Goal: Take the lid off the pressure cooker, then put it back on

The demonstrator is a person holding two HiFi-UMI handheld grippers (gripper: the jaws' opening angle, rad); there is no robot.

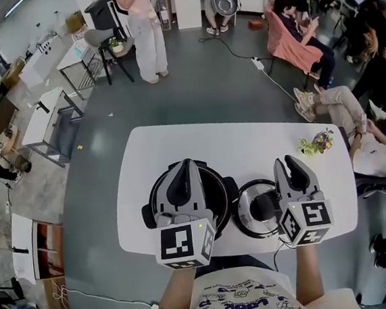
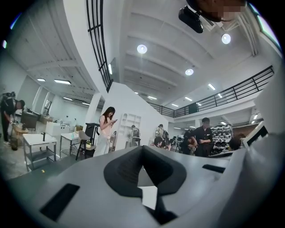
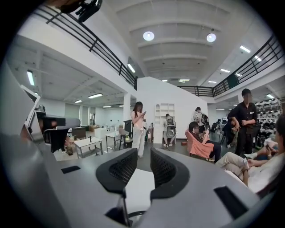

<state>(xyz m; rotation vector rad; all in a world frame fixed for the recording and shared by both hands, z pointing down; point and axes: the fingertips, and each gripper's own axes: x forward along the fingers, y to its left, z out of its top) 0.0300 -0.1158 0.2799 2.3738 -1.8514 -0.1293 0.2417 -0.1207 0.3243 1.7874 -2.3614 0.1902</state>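
Looks roughly half done. Off the pressure cooker (image 1: 153, 195) already, by the look of it: lid (image 1: 251, 213) lying flat on the white surface (image 1: 178, 141), just beside the pot's right flank and directly under the fingers (image 1: 297, 174) of the right gripper (image 1: 287, 163). Slightly parted, those fingers, with nothing pressed between the pads (only bare surface and a dark curved edge low in the right gripper view, too little to name). Closed tight on nothing, the fingers of the left gripper (image 1: 187, 164), held level over the open pot, black rim showing on either side of them. Left to do, as judged: closing the right fingers on the lid's black knob (image 1: 260, 207), lifting, carrying across to the left, seating the lid back on the rim. Not yet begun, any grip on that knob, as far as can be seen. Beyond the fingertips, nothing of the task: a posy of flowers (image 1: 317, 142) near the far right corner of the surface, people seated and standing well past it.
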